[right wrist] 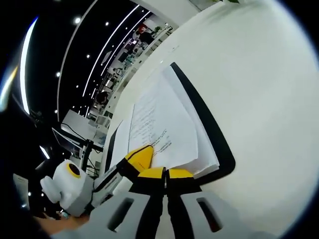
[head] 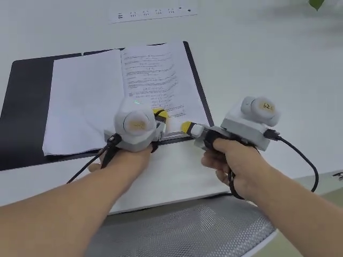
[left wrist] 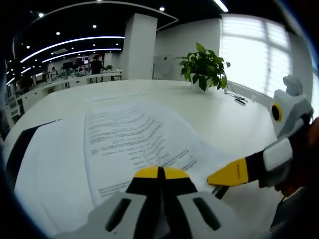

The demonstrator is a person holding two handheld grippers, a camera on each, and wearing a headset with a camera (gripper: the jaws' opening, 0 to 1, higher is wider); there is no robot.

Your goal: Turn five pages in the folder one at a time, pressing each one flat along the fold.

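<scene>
Folder [head: 21,107] lies open on table [head: 257,64], blank page [head: 80,101] left, printed page [head: 155,80] right. Power strip [head: 153,13] behind folder, well apart. Left gripper [head: 159,114] at printed page's near edge. Right gripper [head: 186,127] just beside it to the right, at folder's near right corner. Chair [head: 203,225] in front, below table edge.
</scene>
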